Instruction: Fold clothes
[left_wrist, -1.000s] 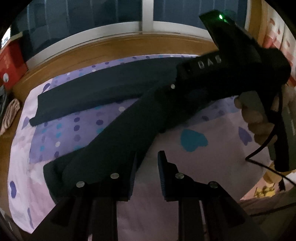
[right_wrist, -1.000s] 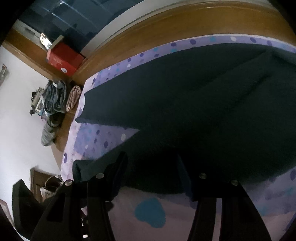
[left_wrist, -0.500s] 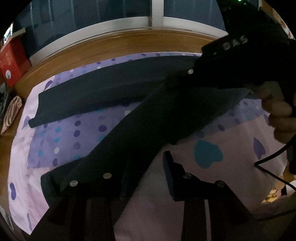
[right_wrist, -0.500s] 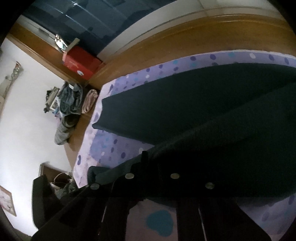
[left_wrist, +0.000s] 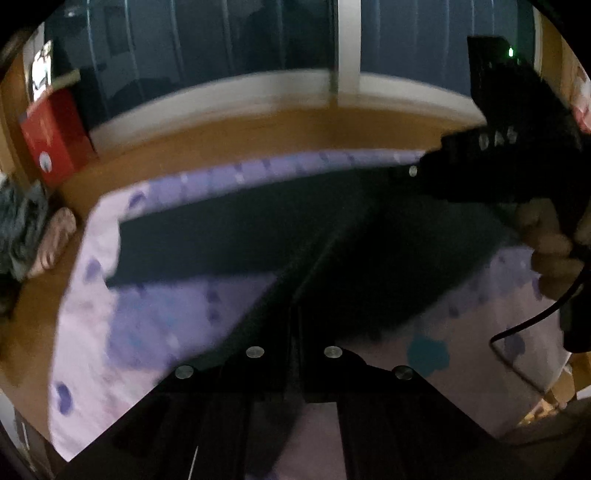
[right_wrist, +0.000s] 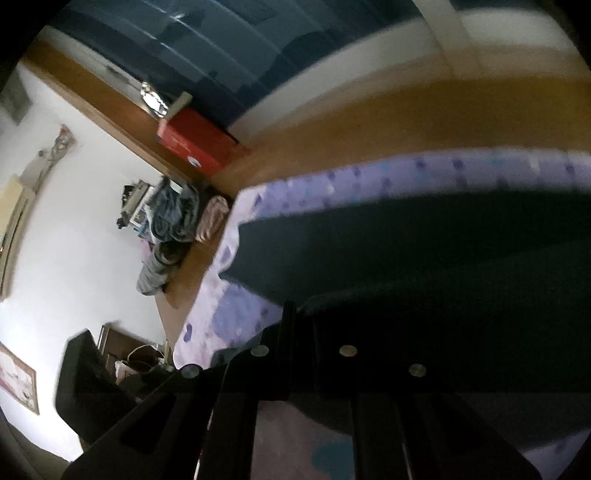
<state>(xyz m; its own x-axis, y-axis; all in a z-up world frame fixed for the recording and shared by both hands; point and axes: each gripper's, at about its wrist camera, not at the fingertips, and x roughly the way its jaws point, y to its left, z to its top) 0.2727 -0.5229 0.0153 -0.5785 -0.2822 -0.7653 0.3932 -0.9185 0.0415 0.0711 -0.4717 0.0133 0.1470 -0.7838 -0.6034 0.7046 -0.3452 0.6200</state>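
Note:
Dark trousers lie spread on a purple dotted bedsheet, one leg flat toward the far edge, the other lifted. My left gripper is shut on the near leg's cuff end and holds it off the sheet. My right gripper is shut on the same leg's edge; the dark trousers fill the right wrist view. The right gripper's body and the hand holding it show at the right of the left wrist view.
A wooden ledge and a window run behind the bed. A red box stands at the far left. A pile of clothes lies on the floor by the white wall. A cable hangs from the right gripper.
Both grippers closed on the near trouser leg and lifted it off the sheet. Both views tilted up and moved, blurring the frames.

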